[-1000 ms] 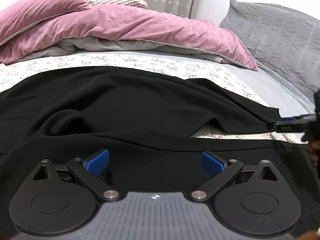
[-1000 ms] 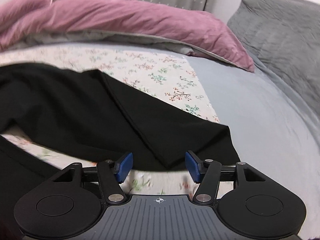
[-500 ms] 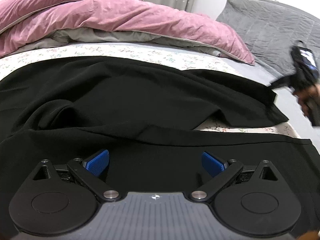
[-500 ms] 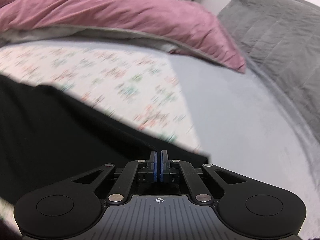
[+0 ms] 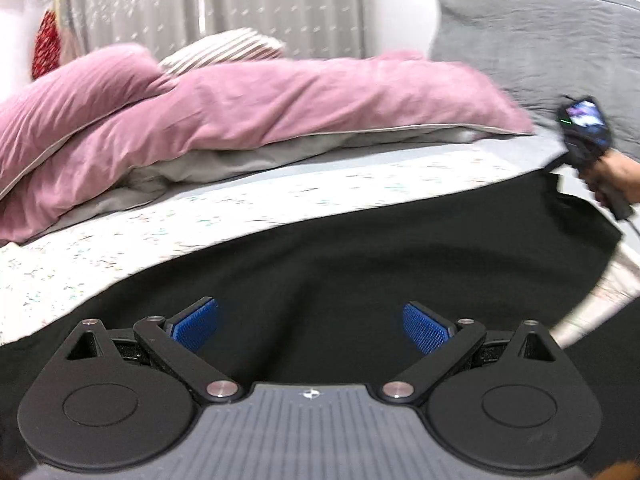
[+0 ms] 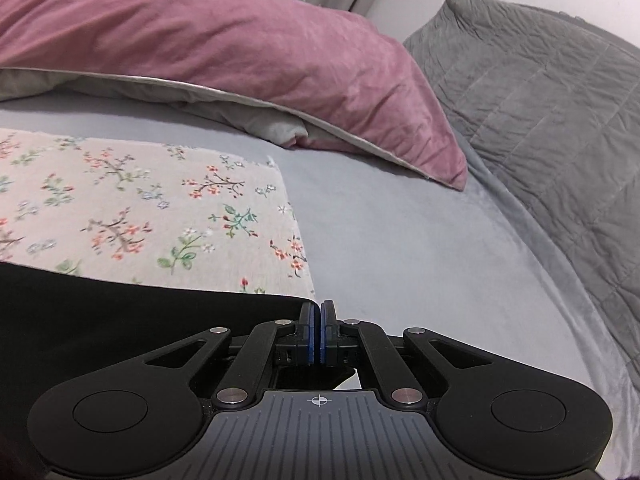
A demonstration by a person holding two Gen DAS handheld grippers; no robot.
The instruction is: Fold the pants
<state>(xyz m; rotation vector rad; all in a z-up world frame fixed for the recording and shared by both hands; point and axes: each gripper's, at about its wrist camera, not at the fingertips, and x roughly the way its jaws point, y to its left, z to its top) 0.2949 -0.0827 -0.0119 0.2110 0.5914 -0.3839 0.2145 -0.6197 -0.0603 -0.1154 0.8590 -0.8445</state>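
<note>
The black pants (image 5: 400, 240) lie spread over the floral sheet on the bed. My left gripper (image 5: 310, 326) is open just above the black fabric, with nothing between its blue pads. My right gripper (image 6: 317, 330) is shut on a corner of the pants (image 6: 140, 320) and holds that edge lifted over the floral sheet. In the left wrist view the right gripper's body (image 5: 586, 132) shows at the far right, with the fabric edge stretched up to it.
A floral sheet (image 6: 140, 200) covers the grey bed (image 6: 420, 260). A pink duvet (image 5: 240, 112) is heaped at the back, with a striped pillow (image 5: 220, 50) behind it. A grey quilted pillow (image 6: 540, 120) stands at the right. Curtains hang behind.
My right gripper closed on the pant leg's corner and has lifted and carried it up and back across the bed. The left gripper stayed open and tilted upward.
</note>
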